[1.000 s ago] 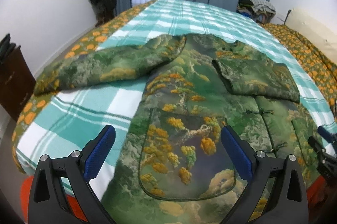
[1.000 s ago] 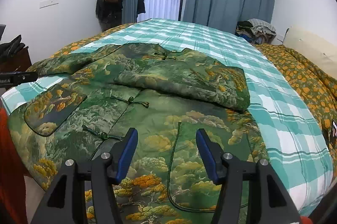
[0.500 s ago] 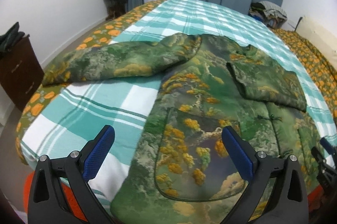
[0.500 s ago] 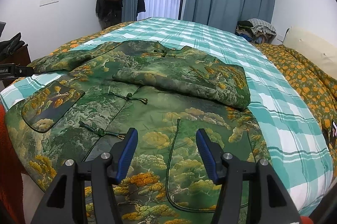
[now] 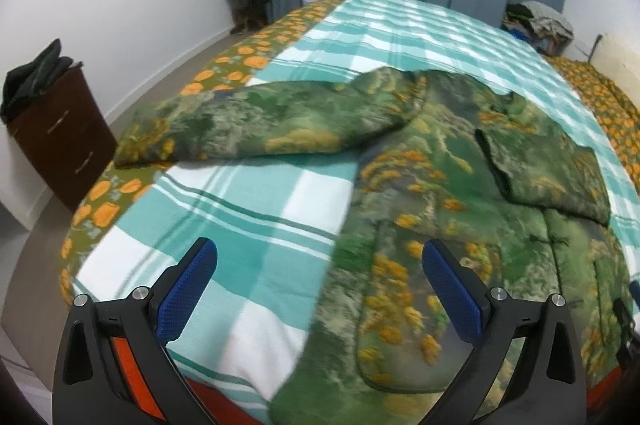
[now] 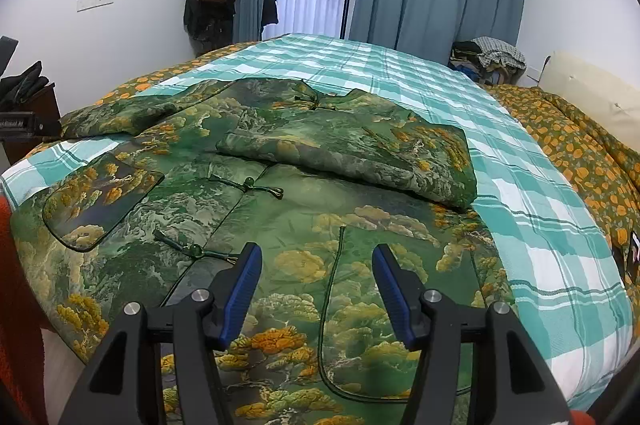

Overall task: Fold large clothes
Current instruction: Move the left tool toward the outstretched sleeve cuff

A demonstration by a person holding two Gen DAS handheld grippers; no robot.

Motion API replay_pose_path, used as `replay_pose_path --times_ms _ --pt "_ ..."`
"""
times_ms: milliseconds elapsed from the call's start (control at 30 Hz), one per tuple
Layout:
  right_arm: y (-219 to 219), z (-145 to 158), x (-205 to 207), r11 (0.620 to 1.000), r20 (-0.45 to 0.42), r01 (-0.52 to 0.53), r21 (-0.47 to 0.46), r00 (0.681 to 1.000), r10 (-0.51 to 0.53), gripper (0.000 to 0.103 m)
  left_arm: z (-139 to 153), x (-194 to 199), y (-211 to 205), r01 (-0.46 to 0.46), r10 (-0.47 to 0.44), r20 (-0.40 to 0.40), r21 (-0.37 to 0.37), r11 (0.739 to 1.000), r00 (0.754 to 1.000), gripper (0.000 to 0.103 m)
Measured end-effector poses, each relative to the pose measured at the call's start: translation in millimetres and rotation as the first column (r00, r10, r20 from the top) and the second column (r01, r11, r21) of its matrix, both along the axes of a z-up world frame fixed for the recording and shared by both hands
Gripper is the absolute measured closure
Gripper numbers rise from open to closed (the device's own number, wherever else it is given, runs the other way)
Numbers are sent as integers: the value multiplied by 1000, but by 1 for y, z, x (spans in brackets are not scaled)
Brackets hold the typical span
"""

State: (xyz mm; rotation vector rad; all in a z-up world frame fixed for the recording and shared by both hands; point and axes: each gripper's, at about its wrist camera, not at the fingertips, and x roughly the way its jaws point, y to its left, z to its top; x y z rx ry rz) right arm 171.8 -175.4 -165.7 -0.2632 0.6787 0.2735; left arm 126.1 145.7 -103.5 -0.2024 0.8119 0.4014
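One sleeve of the green padded jacket lies unfolded, reaching off the jacket's body to the bed's side edge; the other sleeve is folded across the chest. Grabbed at the cuff alone, the thick sleeve could sag, drag the body askew and spoil the fold. Left tongs hang apart and empty above the jacket's hem edge; right tongs stand apart, empty, over its lower front.
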Motion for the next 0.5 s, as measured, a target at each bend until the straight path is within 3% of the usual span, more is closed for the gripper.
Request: replay_pose_path --times_ms 500 --pt "4 -7 3 1000 -31 -3 -6 1000 3 44 -1 0 36 -76 76 -16 -11 997 997 1"
